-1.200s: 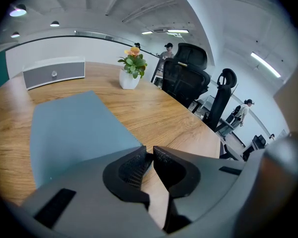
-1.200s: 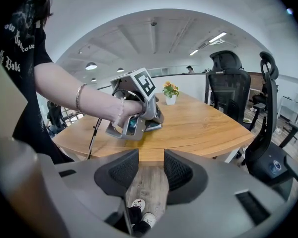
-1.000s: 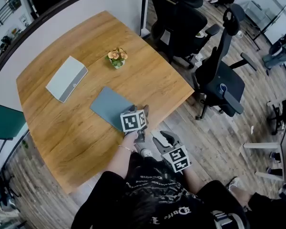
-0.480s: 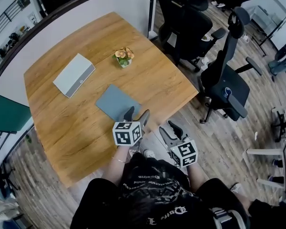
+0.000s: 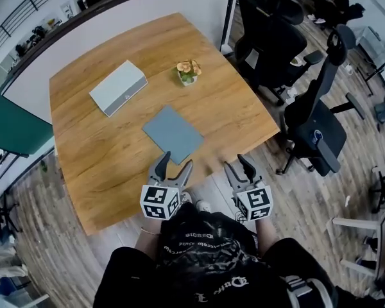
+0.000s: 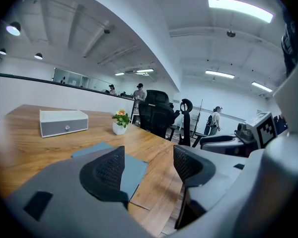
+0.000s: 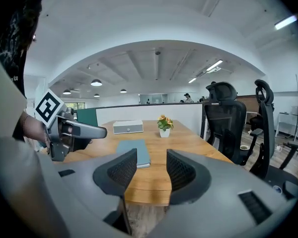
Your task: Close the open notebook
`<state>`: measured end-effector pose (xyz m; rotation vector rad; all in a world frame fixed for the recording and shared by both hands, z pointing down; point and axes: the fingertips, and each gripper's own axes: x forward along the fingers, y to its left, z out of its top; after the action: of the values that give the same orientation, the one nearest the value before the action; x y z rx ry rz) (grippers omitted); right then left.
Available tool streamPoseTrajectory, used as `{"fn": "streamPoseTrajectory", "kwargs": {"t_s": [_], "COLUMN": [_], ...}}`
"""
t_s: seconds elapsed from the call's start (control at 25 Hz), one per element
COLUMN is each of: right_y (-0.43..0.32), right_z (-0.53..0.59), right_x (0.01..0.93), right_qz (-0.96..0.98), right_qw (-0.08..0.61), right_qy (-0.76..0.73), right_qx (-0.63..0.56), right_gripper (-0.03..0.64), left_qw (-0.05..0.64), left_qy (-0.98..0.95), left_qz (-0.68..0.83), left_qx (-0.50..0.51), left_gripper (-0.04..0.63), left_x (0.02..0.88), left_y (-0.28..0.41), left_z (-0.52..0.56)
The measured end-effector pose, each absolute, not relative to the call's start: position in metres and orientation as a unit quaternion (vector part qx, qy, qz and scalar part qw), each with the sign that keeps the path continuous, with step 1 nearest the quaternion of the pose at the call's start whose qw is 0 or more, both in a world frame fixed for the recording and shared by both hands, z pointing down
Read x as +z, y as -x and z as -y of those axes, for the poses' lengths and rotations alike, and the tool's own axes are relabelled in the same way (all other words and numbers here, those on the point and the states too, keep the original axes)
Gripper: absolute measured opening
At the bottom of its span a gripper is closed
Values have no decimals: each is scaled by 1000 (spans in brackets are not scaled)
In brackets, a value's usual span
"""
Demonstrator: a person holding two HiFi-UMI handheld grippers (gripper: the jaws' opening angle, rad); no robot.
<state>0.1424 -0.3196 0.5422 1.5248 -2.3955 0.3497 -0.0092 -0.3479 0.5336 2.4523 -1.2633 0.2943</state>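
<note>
Head view: the closed grey notebook (image 5: 173,133) is seen flat on the surface (image 5: 102,165), apart from left tongs (image 5: 175,160) and right tongs (image 5: 236,162). Left gripper view: tongs are spread, just opened wider, nothing between. Right gripper view: tongs are parted, just opened wider, empty.

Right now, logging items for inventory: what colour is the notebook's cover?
The notebook is blue-grey, clearest in the head view.
</note>
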Motion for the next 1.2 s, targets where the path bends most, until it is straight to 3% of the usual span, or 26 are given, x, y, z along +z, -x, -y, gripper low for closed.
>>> {"fn": "streamPoseTrajectory", "kwargs": {"t_s": [0.2, 0.28, 0.52, 1.2], "right_y": [-142, -140, -134, -123], "right_z": [317, 319, 318, 311], "right_x": [540, 537, 527, 527], "right_qz": [831, 833, 832, 837], "right_qw": [140, 138, 129, 149], "right_qy": [-526, -525, -534, -521], "right_qx": [115, 105, 84, 77], "right_gripper": [188, 171, 14, 5], "left_qw": [153, 147, 125, 135], "left_qy": [-857, -849, -830, -836], "left_qz": [477, 495, 534, 522], "left_qx": [119, 112, 100, 98], "left_gripper": [317, 232, 31, 21], "left_x": [534, 531, 523, 524], "left_y": [28, 35, 47, 46], "left_z": [328, 326, 325, 312]}}
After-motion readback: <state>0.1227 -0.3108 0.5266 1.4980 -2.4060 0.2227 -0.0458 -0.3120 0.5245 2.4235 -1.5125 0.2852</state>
